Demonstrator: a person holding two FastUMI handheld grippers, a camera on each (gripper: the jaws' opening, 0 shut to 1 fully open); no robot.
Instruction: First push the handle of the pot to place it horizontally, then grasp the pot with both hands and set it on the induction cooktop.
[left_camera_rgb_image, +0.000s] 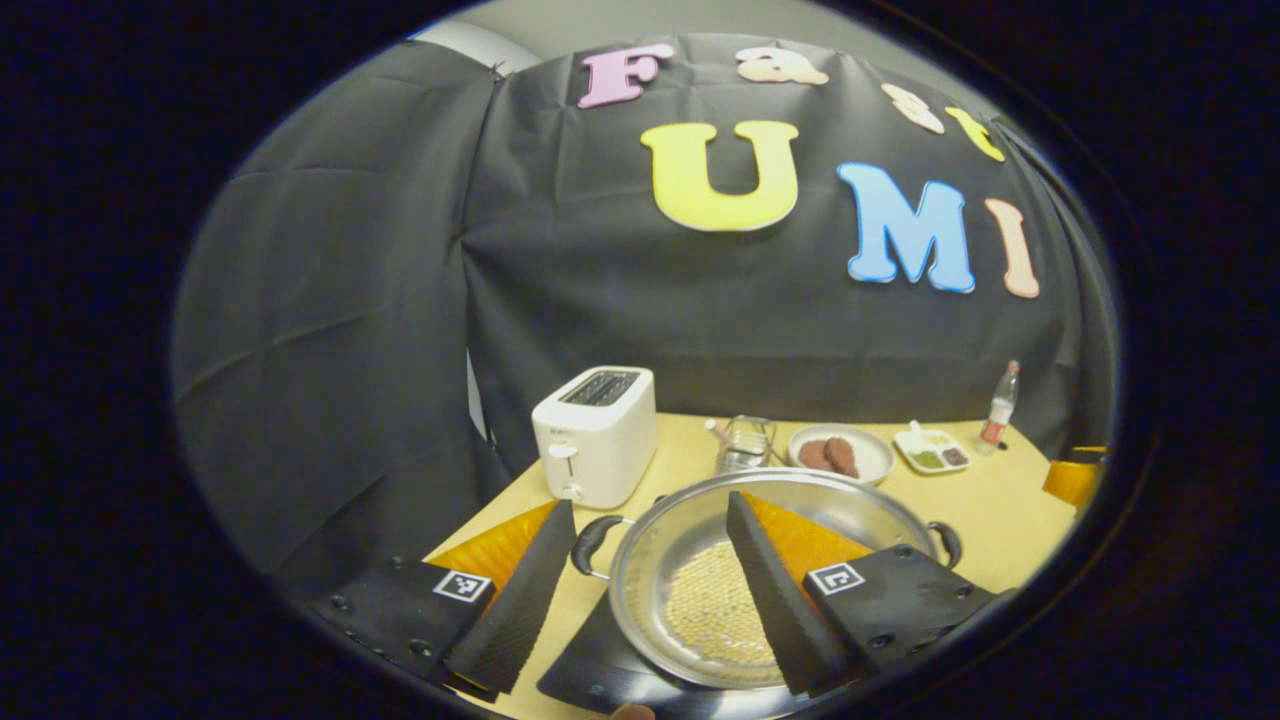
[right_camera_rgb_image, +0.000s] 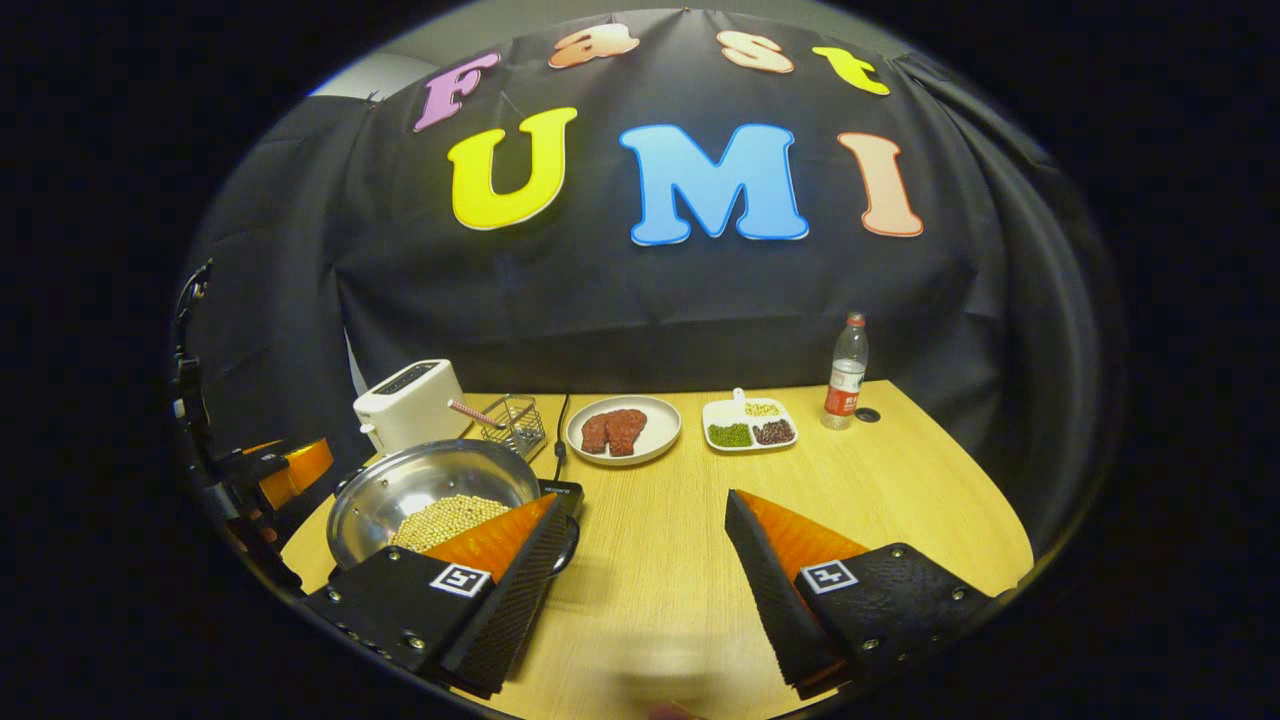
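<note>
- The pale wooden desk carries everything and runs out ahead of both tools.
- The wide, shallow stainless-steel pot, with a heap of small pale beans on its bottom, lies directly ahead of and under the left tool. It appears to sit already on the flat black induction cooktop, whose dark slab shows beneath its near rim, though from this angle I cannot be sure it rests squarely.
- The left tool is spread wide and pinches nothing: one finger stands outside the pot's left side, beside the black loop handle, and the other reaches in over the beans.
- The second loop handle is on the opposite rim, so the line through the handles looks to run crosswise to this tool, side to side.
- The right tool is likewise spread and empty, over bare desk. From it the pot lies off to its left, touching or just behind its left finger.
- The left tool is clearly the nearer one. I judge the right must swing left to reach the far handle.
- Beyond the pot: a white two-slot toaster, a small wire basket, a white plate of brown patties.
</note>
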